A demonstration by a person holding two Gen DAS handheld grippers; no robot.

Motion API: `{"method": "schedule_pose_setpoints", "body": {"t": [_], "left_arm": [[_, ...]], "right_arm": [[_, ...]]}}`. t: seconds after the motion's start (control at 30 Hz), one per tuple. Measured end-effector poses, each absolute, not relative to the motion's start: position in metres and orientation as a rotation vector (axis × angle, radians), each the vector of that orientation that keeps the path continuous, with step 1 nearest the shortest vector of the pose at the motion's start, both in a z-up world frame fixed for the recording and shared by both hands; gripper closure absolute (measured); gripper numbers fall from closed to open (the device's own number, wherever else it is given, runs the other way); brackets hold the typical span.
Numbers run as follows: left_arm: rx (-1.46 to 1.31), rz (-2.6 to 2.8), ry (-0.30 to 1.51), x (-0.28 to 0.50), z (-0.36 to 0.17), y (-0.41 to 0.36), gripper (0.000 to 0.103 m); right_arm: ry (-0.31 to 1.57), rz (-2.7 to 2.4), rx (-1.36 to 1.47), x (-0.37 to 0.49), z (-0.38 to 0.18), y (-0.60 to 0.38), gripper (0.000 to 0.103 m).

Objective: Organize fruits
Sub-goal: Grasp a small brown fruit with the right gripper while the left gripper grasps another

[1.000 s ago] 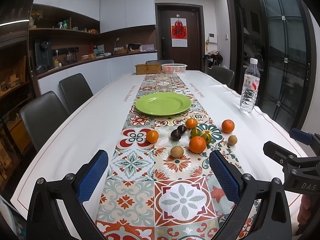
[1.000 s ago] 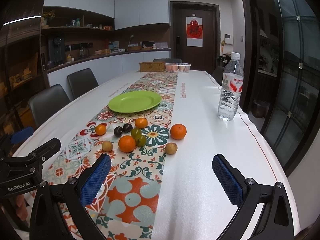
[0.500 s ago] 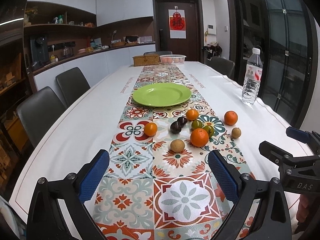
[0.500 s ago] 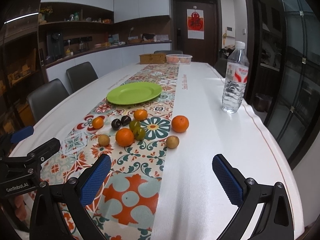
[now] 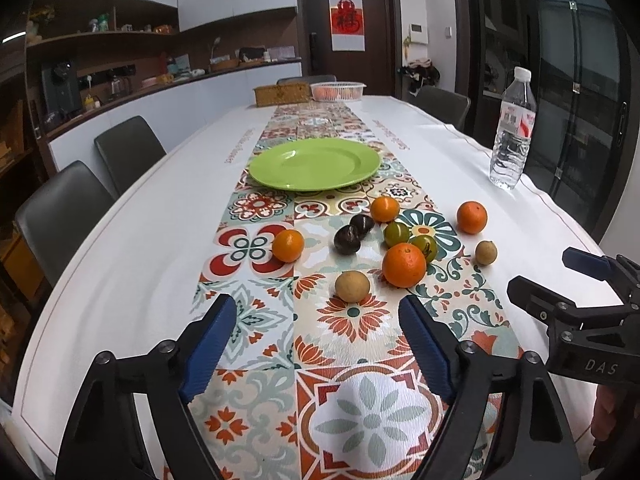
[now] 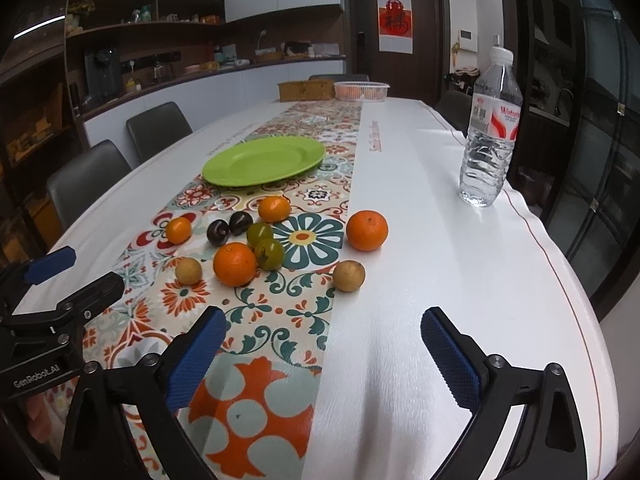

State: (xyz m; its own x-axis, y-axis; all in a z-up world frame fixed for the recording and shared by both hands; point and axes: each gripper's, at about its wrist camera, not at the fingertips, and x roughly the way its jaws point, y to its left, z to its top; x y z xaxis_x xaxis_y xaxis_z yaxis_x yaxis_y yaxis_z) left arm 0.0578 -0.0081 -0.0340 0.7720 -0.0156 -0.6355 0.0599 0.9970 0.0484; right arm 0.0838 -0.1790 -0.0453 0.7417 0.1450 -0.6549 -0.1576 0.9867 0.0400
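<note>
Ten small fruits lie loose on the patterned runner [image 5: 352, 360] of the white table [image 5: 120, 264], just short of the empty green plate [image 5: 314, 164]; four are oranges, the largest orange [image 5: 404, 265] touching one of two green tomatoes [image 5: 426, 246], with two dark plums [image 5: 347, 240] side by side and touching; a tan round fruit [image 5: 352, 286] sits nearest the left gripper [image 5: 316, 336], whose jaws stand wide apart with nothing between them; the right gripper [image 6: 324, 344] is likewise spread and holds nothing, hovering over bare cloth at the runner's edge. Only the right wrist view shows that the second tan fruit [image 6: 349, 275] and the far orange [image 6: 367, 230] rest on plain white cloth beside the runner; it also brings the water bottle [image 6: 488, 132] close enough for its red label to show, though the lettering stays illegible. Each view catches the other gripper at its margin, cut off by the frame. What fills the white basket [image 5: 338, 91] at the far end is too small to tell; a woven box [image 5: 282, 94] sits just beside it.
</note>
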Motion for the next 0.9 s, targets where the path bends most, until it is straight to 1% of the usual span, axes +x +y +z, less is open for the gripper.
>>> {"method": "schedule_pose_setpoints", "body": {"t": [0.07,0.17,0.23,0.27,0.37,0.47,0.57,0.6,0.83,0.9], "left_arm": [[0.070,-0.045,0.702,0.064,-0.036,-0.009,0.023],[0.073,-0.057,0.724,0.073,-0.039,-0.012,0.031],[0.076,-0.063,0.739,0.080,-0.041,-0.013,0.032],[0.076,-0.066,0.745,0.083,-0.042,-0.014,0.033],[0.077,-0.078,0.768,0.092,-0.045,-0.015,0.038],[0.079,-0.085,0.786,0.100,-0.049,-0.016,0.040],[0.082,-0.095,0.808,0.108,-0.053,-0.018,0.046],[0.082,-0.100,0.817,0.111,-0.055,-0.019,0.049],[0.079,-0.138,0.868,0.125,-0.065,-0.023,0.059],[0.076,-0.149,0.881,0.128,-0.067,-0.024,0.066]], "right_arm": [[0.731,0.167,-0.011,0.090,-0.047,-0.180,0.008],[0.755,0.167,-0.004,0.100,-0.051,-0.181,0.013],[0.769,0.170,0.003,0.107,-0.053,-0.181,0.018],[0.777,0.172,0.007,0.111,-0.055,-0.182,0.018],[0.794,0.172,0.011,0.121,-0.057,-0.182,0.022],[0.820,0.183,0.015,0.131,-0.062,-0.181,0.028],[0.842,0.186,0.021,0.139,-0.067,-0.181,0.031],[0.851,0.188,0.023,0.142,-0.068,-0.180,0.033],[0.914,0.196,0.014,0.159,-0.080,-0.180,0.051],[0.923,0.198,0.011,0.162,-0.081,-0.181,0.055]]}}
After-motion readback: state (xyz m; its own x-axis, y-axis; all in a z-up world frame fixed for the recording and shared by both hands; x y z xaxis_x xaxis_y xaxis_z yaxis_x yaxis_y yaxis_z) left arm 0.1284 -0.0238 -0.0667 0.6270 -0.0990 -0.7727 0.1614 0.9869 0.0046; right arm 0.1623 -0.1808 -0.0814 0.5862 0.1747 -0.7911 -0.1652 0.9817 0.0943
